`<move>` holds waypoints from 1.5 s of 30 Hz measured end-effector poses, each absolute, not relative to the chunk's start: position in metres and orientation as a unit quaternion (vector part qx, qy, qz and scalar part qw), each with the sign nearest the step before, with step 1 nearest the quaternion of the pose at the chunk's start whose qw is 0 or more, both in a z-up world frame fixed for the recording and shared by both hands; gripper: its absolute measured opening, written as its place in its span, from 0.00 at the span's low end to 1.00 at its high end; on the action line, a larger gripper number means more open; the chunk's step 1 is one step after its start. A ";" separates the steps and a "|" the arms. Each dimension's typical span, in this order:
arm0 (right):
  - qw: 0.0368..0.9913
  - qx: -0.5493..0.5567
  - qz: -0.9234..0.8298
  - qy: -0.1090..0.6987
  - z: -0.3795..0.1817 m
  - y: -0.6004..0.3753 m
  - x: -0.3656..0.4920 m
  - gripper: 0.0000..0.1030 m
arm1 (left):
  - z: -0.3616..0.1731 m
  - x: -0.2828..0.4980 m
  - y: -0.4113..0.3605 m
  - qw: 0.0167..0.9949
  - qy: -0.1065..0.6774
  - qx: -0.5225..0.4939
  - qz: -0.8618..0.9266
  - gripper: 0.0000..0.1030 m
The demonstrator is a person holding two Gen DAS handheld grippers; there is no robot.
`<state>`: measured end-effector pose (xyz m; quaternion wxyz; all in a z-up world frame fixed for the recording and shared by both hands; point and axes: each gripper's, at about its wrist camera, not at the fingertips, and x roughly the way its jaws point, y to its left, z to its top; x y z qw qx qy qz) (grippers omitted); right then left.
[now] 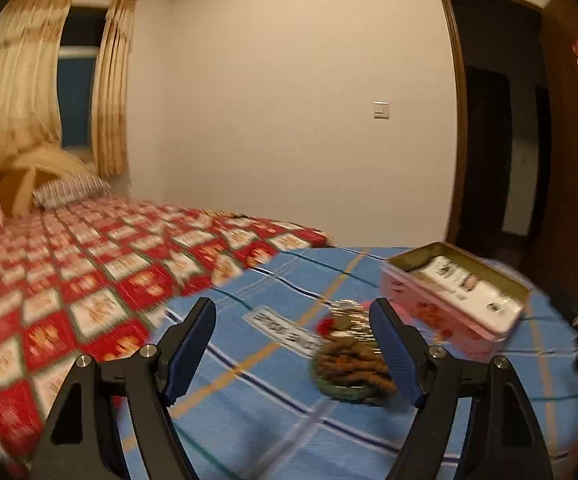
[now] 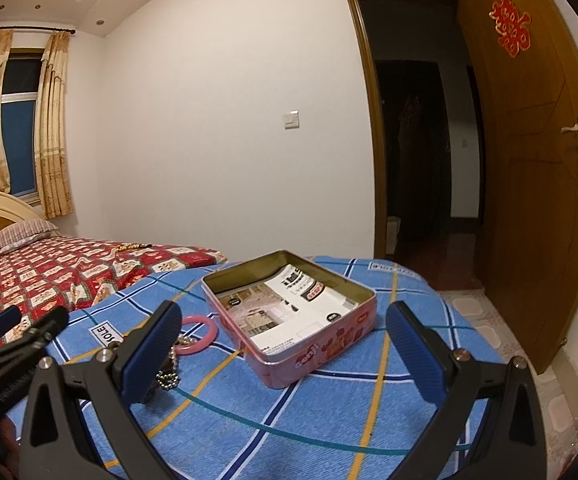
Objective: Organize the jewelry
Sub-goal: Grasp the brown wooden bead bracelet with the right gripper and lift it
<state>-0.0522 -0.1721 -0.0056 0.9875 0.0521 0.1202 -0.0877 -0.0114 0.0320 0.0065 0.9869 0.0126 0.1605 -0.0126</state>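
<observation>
A pink tin box (image 2: 289, 320) stands open on the blue checked cloth (image 2: 329, 420), with printed paper inside. It also shows in the left wrist view (image 1: 457, 300). A pile of jewelry (image 1: 349, 356), with brown beads, a green bangle and a gold chain, lies near my left gripper's right finger. My left gripper (image 1: 293, 356) is open and empty above the cloth. In the right wrist view a pink ring (image 2: 199, 334) and a silver bead chain (image 2: 169, 376) lie behind my right gripper's left finger. My right gripper (image 2: 285, 360) is open and empty, just in front of the tin.
A red patterned bedspread (image 1: 69, 280) covers the bed to the left, with pillows (image 2: 21, 234) by the headboard. An open brown door (image 2: 529, 200) and a dark doorway are at the right. The left gripper's body (image 2: 13, 344) shows at the left edge of the right wrist view.
</observation>
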 end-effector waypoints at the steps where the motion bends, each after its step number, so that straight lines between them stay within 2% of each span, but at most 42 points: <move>1: 0.987 0.054 -0.085 0.122 -0.006 -0.173 -0.051 1.00 | 0.007 -0.010 0.036 0.987 0.159 0.024 -0.003 0.77; 3: 0.988 0.060 -0.058 0.133 -0.008 -0.172 -0.048 1.00 | 0.008 -0.007 0.043 0.987 0.160 0.034 0.006 0.77; 5: 0.987 0.063 -0.033 0.143 -0.009 -0.170 -0.042 0.85 | 0.010 -0.004 0.053 0.986 0.161 0.034 0.014 0.77; 7: 0.984 0.067 0.003 0.164 -0.009 -0.166 -0.033 0.76 | 0.010 -0.003 0.061 0.987 0.158 0.031 0.022 0.77; 13: 0.955 0.058 0.155 0.245 -0.010 -0.128 0.007 0.74 | 0.008 0.008 0.079 0.982 0.185 0.003 0.022 0.77; 15: 0.945 0.033 0.183 0.270 -0.017 -0.109 0.022 0.69 | 0.007 0.008 0.082 0.982 0.189 -0.003 0.017 0.77; 17: 0.933 0.003 0.204 0.297 -0.027 -0.090 0.037 0.55 | 0.006 0.009 0.083 0.981 0.193 -0.006 0.013 0.77; 21: 0.907 -0.037 0.212 0.362 -0.055 -0.067 0.061 0.45 | 0.005 0.009 0.082 0.981 0.194 -0.005 0.008 0.77; 25: 0.899 -0.047 0.211 0.381 -0.064 -0.075 0.058 0.32 | 0.003 0.012 0.081 0.980 0.200 -0.010 -0.001 0.77; 28: 0.906 -0.017 0.224 0.359 -0.053 -0.093 0.043 0.28 | 0.001 0.013 0.077 0.979 0.202 -0.010 -0.010 0.77; 33: 0.926 0.050 0.234 0.294 -0.032 -0.129 0.032 0.28 | 0.000 0.018 0.073 0.977 0.211 -0.016 -0.030 0.77; 38: 0.947 0.071 0.182 0.256 -0.024 -0.149 0.024 0.28 | -0.001 0.023 0.056 0.972 0.223 -0.017 -0.075 0.77; 45: 0.962 0.089 0.120 0.228 -0.016 -0.172 0.020 0.28 | -0.017 0.035 0.016 0.939 0.302 -0.005 -0.167 0.77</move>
